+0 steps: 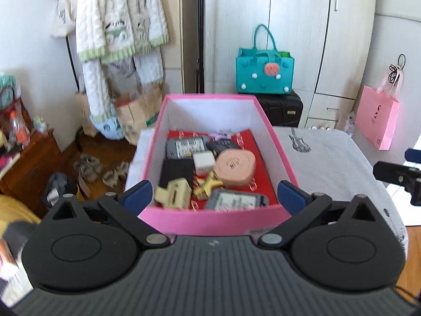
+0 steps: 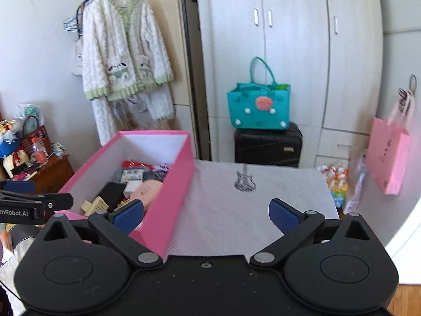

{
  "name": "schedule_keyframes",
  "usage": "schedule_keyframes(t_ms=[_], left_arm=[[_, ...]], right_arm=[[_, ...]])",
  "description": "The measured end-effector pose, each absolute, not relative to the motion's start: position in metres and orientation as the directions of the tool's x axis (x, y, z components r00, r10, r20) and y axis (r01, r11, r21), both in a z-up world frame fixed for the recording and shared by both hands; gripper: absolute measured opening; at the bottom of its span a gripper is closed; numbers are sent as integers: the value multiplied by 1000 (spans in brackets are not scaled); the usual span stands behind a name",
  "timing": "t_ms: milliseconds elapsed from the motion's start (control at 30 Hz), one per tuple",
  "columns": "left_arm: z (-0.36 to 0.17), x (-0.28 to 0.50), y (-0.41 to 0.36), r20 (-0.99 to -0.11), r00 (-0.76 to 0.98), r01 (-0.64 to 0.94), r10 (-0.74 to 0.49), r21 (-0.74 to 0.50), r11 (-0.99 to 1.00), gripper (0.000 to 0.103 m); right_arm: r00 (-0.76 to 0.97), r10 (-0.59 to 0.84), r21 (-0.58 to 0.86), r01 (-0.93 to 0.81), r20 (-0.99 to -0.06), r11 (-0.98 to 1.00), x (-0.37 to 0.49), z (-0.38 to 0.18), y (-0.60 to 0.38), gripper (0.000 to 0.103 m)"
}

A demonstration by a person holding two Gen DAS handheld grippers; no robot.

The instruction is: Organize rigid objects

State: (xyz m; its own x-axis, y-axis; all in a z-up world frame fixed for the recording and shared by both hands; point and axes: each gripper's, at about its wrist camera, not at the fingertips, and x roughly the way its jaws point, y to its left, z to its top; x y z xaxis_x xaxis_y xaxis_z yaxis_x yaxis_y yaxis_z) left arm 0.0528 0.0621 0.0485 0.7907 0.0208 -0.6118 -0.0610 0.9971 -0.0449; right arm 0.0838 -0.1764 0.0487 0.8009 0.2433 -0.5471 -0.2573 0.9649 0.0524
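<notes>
A pink box (image 1: 215, 220) with white inner walls stands on a white cloth-covered table (image 1: 329, 163). Inside it, on a red lining, lie a round peach case (image 1: 235, 167), a cream hair claw (image 1: 173, 193), a white cube (image 1: 203, 162), a gold piece (image 1: 206, 185) and grey packs (image 1: 184, 146). My left gripper (image 1: 214, 194) is open, its blue pads on either side of the box's near end, above it, with nothing held. My right gripper (image 2: 206, 213) is open and empty over the cloth (image 2: 236, 210), right of the box (image 2: 168, 197). The left gripper's tip (image 2: 34, 205) shows at the left edge.
A teal bag (image 1: 264, 72) sits on a black suitcase (image 1: 282, 109) before white wardrobe doors. A pink paper bag (image 1: 377, 119) hangs at the right. A white fleece jacket (image 2: 123, 52) hangs at the left above paper bags. A wooden cabinet (image 1: 29, 163) with clutter stands at far left.
</notes>
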Motion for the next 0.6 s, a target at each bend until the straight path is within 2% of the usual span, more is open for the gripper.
schedule_keyframes(t_ms=[167,600], left_arm=[[44,46,54,-658,751,-110,54,-44,993,103],[43,30,32,-657,753,-94,43,-42,995,103]], right_arm=[[817,209,68,-205,-537,976,75,46,-186,103],[820,157,63,-147,-551,987,68,39,-201,103]])
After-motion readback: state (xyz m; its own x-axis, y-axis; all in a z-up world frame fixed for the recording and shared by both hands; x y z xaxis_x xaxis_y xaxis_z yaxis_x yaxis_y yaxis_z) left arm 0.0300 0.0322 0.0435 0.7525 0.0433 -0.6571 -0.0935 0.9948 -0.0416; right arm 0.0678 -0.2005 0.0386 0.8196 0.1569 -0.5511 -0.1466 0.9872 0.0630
